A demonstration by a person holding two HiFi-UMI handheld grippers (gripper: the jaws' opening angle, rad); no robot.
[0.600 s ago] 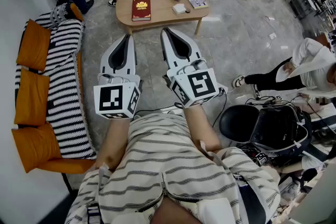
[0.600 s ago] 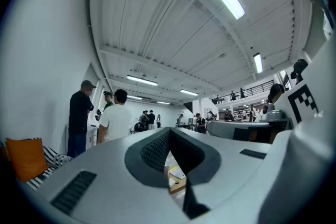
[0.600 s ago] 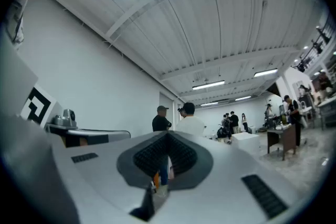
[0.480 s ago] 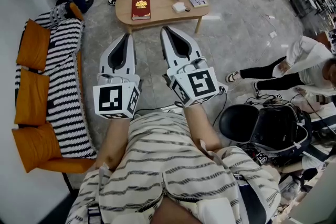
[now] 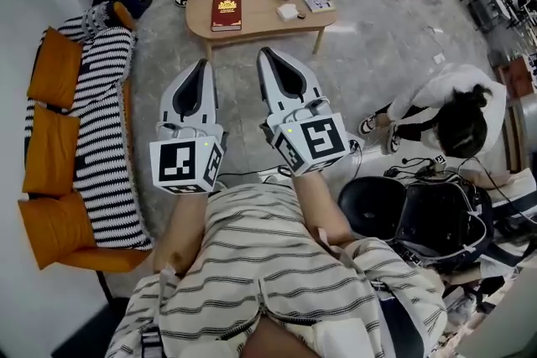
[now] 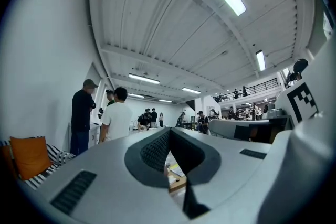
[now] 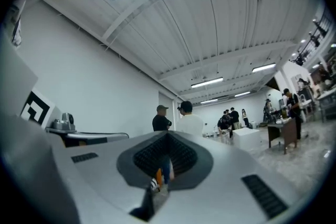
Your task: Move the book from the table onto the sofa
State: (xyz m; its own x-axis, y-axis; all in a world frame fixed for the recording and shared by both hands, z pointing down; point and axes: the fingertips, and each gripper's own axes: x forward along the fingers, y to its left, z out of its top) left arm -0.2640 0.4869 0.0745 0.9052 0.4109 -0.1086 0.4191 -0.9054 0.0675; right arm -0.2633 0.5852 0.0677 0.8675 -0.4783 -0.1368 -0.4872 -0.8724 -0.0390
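The dark red hardcover book (image 5: 226, 12) bears a gold emblem. The oval wooden desk (image 5: 252, 28) is light tan. The long fabric sofa (image 5: 105, 138) is striped black and white, with plain orange cushions (image 5: 52, 151). The left claw (image 5: 201, 61) and right claw (image 5: 266, 52) are pale grey with black insets. The stone floor (image 5: 377, 71) is mottled grey.
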